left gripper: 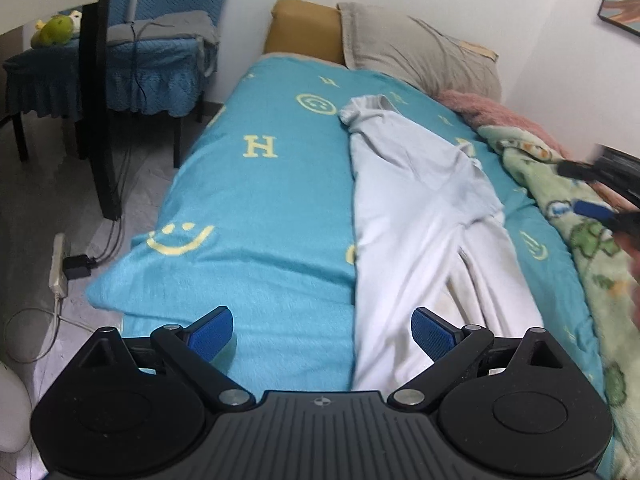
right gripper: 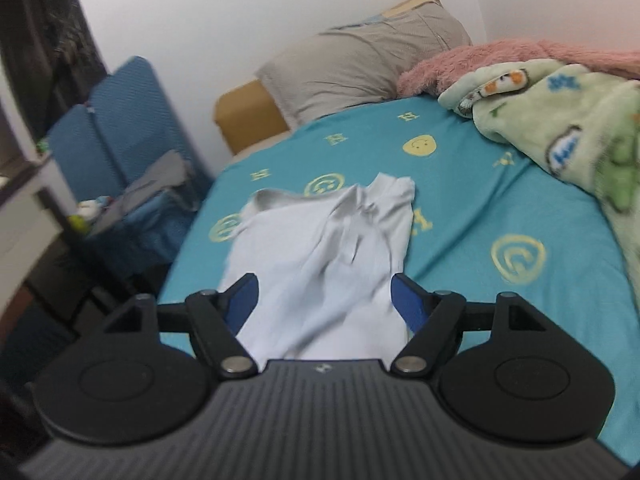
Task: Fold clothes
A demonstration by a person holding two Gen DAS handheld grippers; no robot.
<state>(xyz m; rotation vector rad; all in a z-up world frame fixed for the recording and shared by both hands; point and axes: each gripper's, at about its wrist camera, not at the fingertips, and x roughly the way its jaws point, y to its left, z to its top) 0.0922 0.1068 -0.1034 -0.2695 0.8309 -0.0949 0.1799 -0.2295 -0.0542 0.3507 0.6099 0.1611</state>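
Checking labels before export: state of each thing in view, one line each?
left gripper: open, holding nothing
right gripper: open, above the garment
white garment: folded lengthwise, lying on the bed, wrinkled
teal bedspread: spread flat
grey pillow: at the head of the bed
green blanket: bunched up

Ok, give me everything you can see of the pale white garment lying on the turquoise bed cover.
The pale white garment looks like thin, soft knit cloth. It lies lengthwise on the turquoise bed cover, partly folded, one long edge running straight, a sleeve doubled across the top and loose wrinkles toward the near end. A greyish neckband points toward the grey pillow. Neither gripper holds it: the left gripper and right gripper are open above it.
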